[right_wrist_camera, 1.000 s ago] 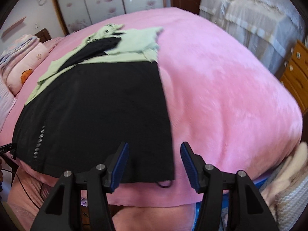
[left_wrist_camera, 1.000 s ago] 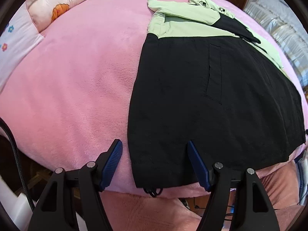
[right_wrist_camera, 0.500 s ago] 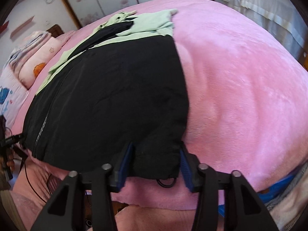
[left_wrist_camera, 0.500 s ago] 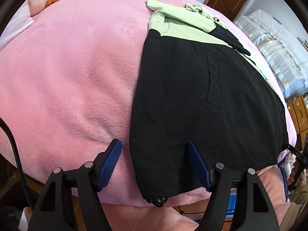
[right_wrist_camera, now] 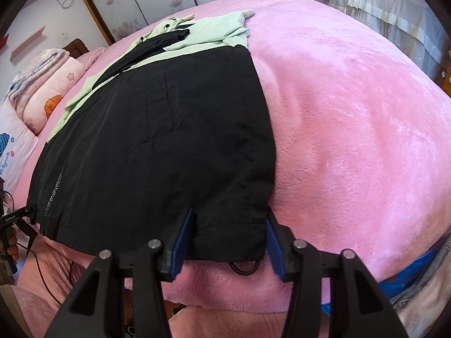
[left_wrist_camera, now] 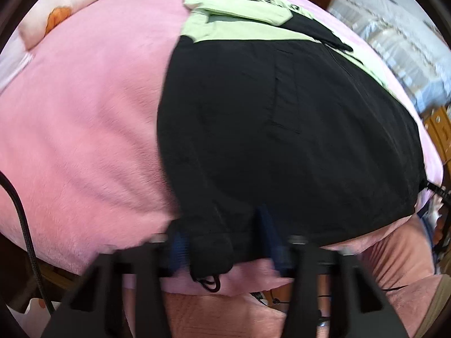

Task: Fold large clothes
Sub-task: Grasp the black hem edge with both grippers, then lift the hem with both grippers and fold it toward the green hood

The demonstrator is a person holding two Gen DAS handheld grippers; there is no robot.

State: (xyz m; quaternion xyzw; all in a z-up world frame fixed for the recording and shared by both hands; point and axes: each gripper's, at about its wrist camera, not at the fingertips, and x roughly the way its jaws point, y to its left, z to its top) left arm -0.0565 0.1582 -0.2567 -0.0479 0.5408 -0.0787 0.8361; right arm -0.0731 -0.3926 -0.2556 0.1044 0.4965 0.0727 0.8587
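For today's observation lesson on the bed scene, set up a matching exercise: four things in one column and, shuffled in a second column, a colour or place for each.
Things:
1. jacket body
2. jacket shoulders
3. blanket
4. pillow

Descriptions:
A. pale green, at the far end of the garment
B. pink and fluffy, covering the bed
C. black, with a zip running down it
D. at the head of the bed, printed with an orange shape

Pairs: 1-C, 2-A, 3-B, 4-D
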